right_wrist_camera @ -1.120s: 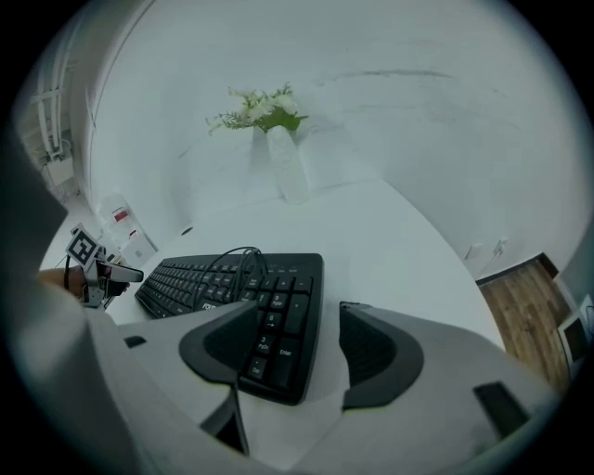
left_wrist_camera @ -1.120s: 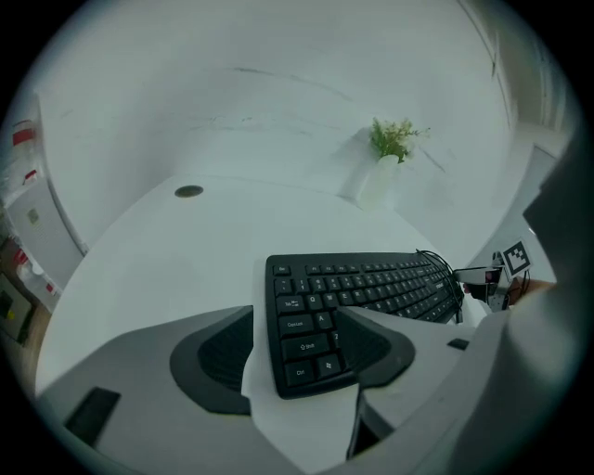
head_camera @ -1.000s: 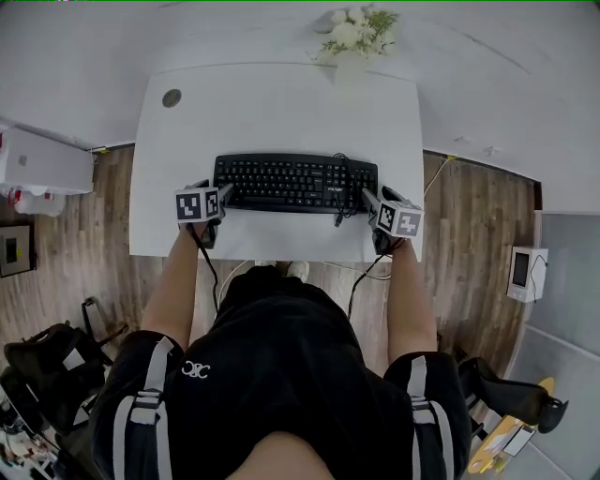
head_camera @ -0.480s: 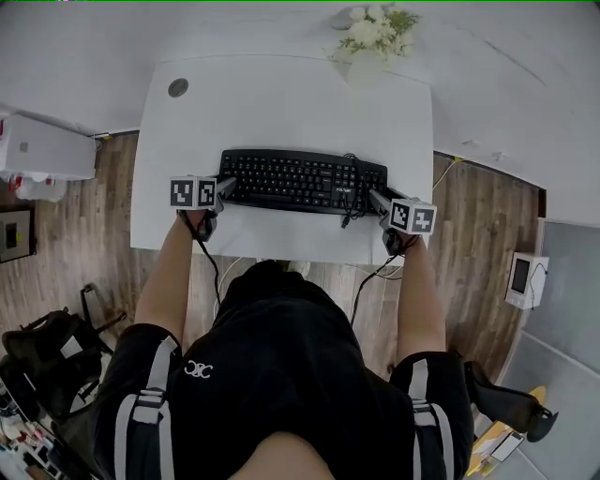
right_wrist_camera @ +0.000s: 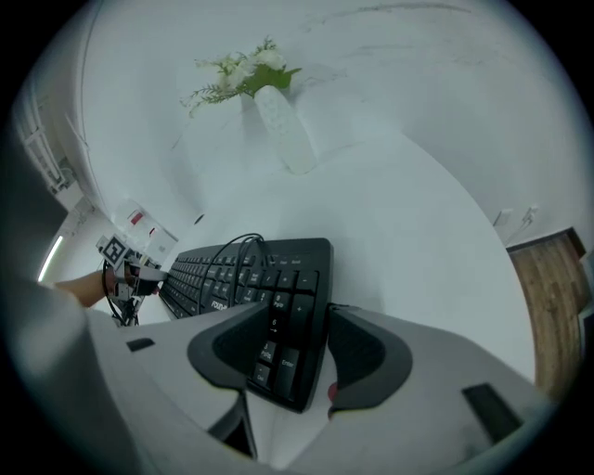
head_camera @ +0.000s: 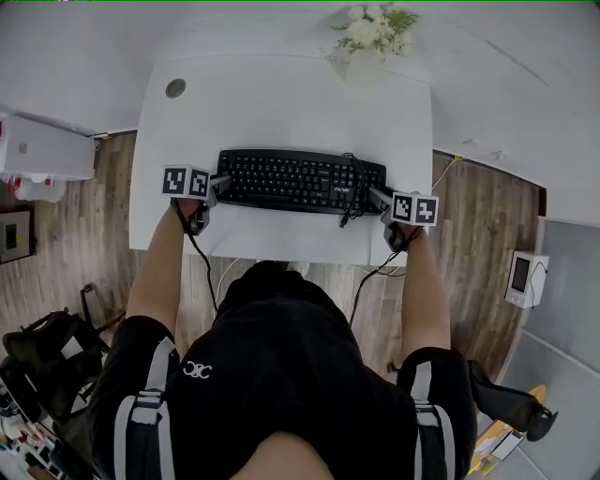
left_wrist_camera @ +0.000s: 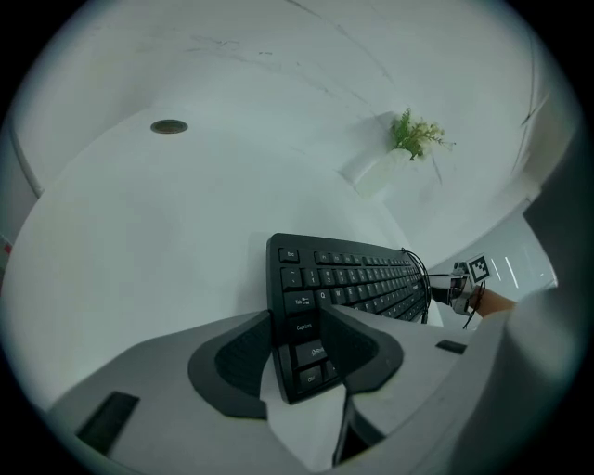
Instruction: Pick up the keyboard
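Nearest me is the seated person's lap in black shorts, with both forearms reaching out to the white desk above a wooden floor.

The left gripper sits at the left end of the black keyboard. Its jaws have just been closing, and in the left gripper view they pinch that end: one pad lies against the outer edge and the other comes down over the keys beside Caps Lock and Shift.

The right gripper does the same at the opposite end. Its jaws have just been closing too, with one pad over the number-pad keys and the other pad against the outer edge.

The keyboard lies flat on the desk, across the middle, spanning the space between the two grippers. Its black cable is looped loosely on top, towards the right end.

Farther back, a round grommet sits near the far left corner. A white vase of flowers stands at the far edge.
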`<move>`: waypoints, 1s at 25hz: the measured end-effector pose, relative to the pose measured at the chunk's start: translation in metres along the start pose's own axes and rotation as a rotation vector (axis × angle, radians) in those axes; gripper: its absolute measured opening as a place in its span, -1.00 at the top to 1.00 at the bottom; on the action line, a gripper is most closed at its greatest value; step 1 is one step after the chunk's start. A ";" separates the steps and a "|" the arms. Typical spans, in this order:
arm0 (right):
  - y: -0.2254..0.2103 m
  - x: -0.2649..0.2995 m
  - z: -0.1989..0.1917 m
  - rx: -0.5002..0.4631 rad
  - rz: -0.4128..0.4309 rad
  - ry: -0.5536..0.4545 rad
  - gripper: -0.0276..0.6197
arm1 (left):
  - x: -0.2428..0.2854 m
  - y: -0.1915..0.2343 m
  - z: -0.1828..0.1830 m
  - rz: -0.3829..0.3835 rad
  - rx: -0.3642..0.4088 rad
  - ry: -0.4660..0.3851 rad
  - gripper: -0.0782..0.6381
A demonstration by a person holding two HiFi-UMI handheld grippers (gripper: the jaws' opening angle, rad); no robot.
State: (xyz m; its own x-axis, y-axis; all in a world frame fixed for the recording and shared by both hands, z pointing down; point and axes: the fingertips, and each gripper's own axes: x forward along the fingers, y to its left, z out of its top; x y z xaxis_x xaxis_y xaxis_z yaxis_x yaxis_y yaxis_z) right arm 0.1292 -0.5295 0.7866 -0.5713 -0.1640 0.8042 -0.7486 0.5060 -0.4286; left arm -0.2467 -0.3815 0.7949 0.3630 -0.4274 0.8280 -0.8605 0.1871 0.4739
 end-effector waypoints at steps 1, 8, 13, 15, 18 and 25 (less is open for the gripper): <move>0.000 0.000 0.002 0.029 0.010 -0.010 0.28 | 0.000 0.000 0.000 0.010 0.008 0.007 0.29; 0.002 -0.004 -0.001 0.086 0.027 -0.061 0.32 | -0.003 -0.002 -0.005 0.048 0.023 -0.082 0.30; 0.008 -0.013 -0.011 0.094 0.036 -0.074 0.32 | -0.014 -0.006 -0.008 0.050 0.061 -0.098 0.30; 0.012 -0.018 -0.013 0.093 0.038 -0.094 0.32 | -0.020 -0.009 -0.007 0.048 0.074 -0.118 0.30; 0.019 -0.032 -0.005 0.073 0.032 -0.139 0.32 | -0.031 -0.016 0.000 0.042 0.099 -0.152 0.30; 0.037 -0.088 0.038 -0.019 0.012 -0.286 0.32 | -0.068 -0.049 0.034 0.016 0.166 -0.276 0.30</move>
State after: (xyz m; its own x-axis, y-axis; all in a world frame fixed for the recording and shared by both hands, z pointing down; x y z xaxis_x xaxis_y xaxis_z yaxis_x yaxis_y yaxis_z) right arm 0.1384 -0.5287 0.6842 -0.6538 -0.3891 0.6490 -0.7364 0.5243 -0.4275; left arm -0.2408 -0.3917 0.7052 0.2581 -0.6537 0.7114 -0.9199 0.0587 0.3877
